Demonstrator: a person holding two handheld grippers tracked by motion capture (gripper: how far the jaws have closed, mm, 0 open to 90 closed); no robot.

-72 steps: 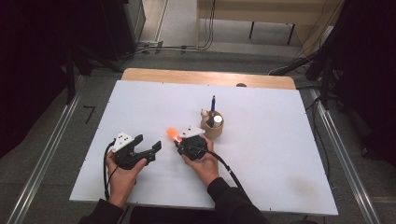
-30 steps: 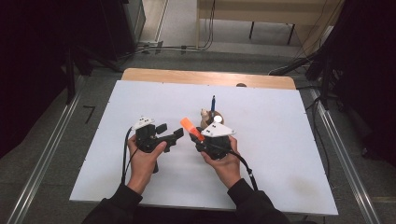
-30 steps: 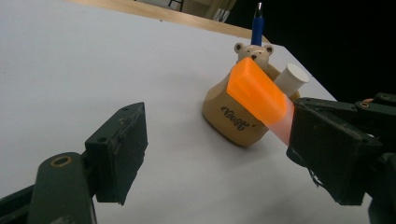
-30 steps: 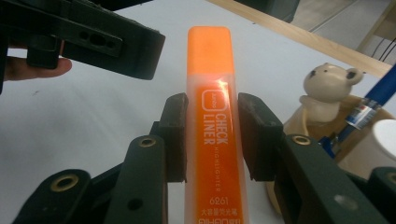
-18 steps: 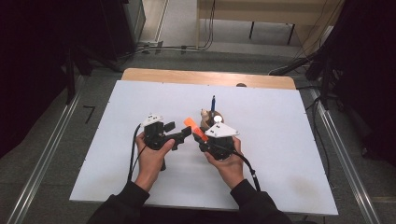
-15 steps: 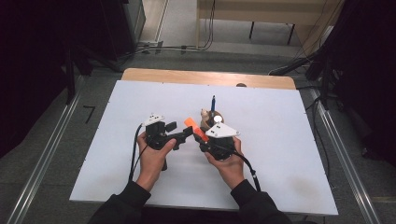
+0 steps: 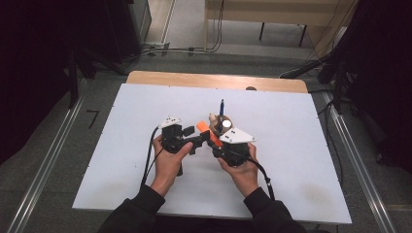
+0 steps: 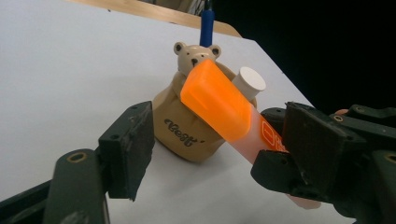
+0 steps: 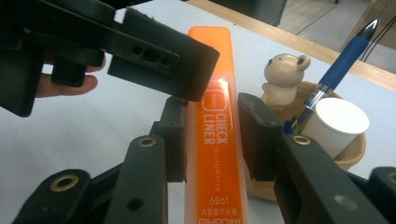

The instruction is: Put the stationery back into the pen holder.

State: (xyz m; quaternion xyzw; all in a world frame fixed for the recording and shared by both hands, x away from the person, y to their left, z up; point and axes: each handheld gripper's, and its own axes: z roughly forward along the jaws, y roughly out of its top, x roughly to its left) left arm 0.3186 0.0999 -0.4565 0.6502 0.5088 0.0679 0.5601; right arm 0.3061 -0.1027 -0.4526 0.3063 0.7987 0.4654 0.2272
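White table [image 7: 301, 165] on grey floor [image 7: 53, 145], wooden bench [image 7: 272, 9] behind, dark surroundings.

Both your forearms come in from the near edge, sleeves dark, and your hands sit close together over the middle of the table. Your right gripper [image 9: 210, 135] points up and toward your left hand, its two pads pressed against the sides of what it holds, jaws steady. Your left gripper [image 8: 219, 144] points across toward the right one, almost level; its jaws have just been closing but stand apart, one pad clear on the near side, the other reaching over by your right gripper's jaws.
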